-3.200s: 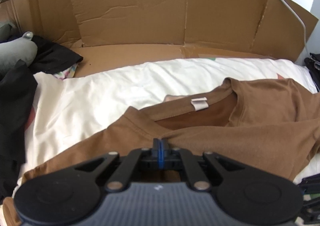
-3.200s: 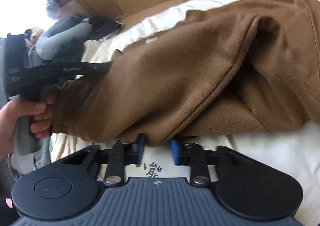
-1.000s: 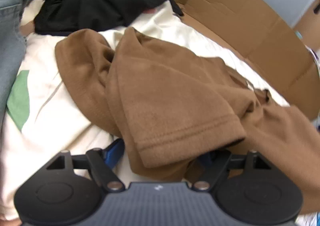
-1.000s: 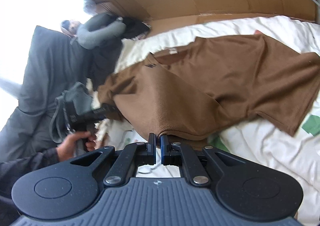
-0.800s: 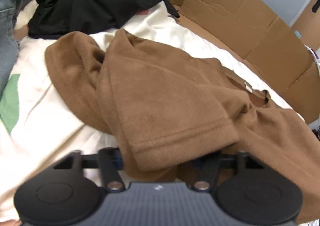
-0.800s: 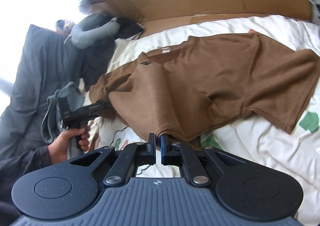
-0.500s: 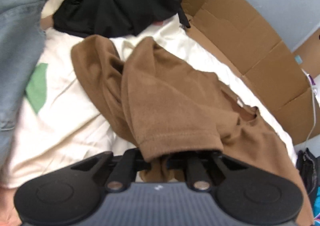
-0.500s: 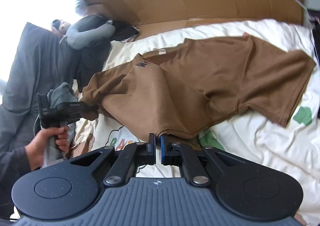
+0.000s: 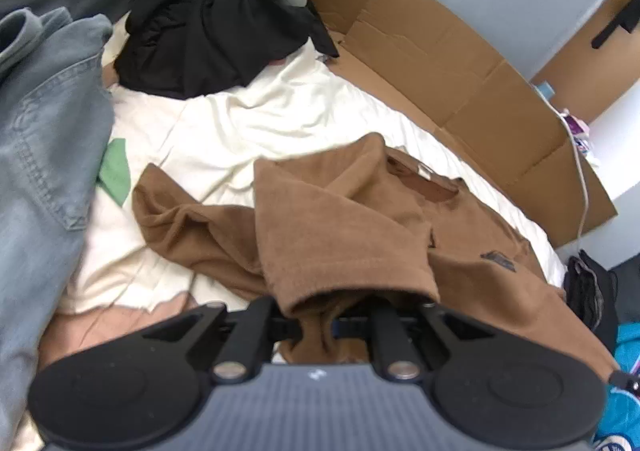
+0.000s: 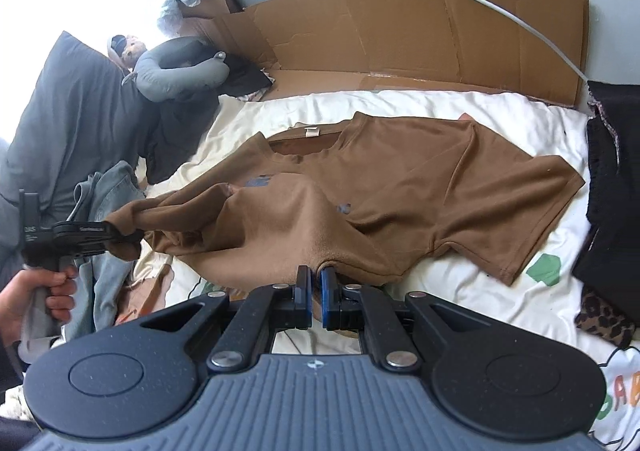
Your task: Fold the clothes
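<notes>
The brown T-shirt [image 10: 400, 187] lies across the cream sheet [image 10: 500, 291] of the bed, collar toward 12 o'clock by the cardboard [image 10: 400, 31], its long axis from 9 to 3. The right gripper [image 10: 315, 283] has its fingers pinched tight on the bottom hem at 6 o'clock. The left gripper [image 10: 124, 237], at 9 o'clock, has its fingers nearly closed on the bunched sleeve [image 9: 352, 251].
</notes>
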A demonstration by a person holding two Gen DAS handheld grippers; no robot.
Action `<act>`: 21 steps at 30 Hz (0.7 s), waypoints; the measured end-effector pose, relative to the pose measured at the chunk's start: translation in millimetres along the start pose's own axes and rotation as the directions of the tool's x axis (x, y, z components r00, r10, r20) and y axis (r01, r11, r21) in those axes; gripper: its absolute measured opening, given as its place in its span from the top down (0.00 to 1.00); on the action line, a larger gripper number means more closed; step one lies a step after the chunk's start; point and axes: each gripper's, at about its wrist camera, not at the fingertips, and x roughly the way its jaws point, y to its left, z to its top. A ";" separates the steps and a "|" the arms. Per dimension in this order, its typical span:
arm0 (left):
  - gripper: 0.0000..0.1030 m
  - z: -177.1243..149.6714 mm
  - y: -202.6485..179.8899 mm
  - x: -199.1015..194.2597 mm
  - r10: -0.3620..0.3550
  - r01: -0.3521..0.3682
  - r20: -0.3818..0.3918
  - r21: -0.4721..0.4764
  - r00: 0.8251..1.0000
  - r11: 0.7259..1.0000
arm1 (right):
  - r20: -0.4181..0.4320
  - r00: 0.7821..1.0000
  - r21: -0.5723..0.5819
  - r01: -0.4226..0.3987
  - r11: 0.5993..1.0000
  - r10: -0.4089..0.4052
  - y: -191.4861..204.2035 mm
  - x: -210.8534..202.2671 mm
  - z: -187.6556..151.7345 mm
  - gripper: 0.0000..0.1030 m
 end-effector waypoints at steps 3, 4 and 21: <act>0.91 -5.8 -4.1 -11.6 -0.001 0.001 -0.012 0.022 1.000 1.000 | -0.011 1.000 -0.015 0.009 1.000 -0.009 -0.2 -6.5 -0.8 0.98; 0.91 -7.6 -4.8 -15.1 -0.002 0.003 -0.016 0.024 1.000 1.000 | -0.014 1.000 -0.019 0.011 1.000 -0.011 -0.1 -9.0 -1.8 0.98; 0.84 25.7 3.6 -9.1 0.113 -0.108 -0.036 0.115 0.993 0.987 | -0.168 0.981 0.011 0.103 0.995 -0.099 -46.1 10.1 -34.4 0.97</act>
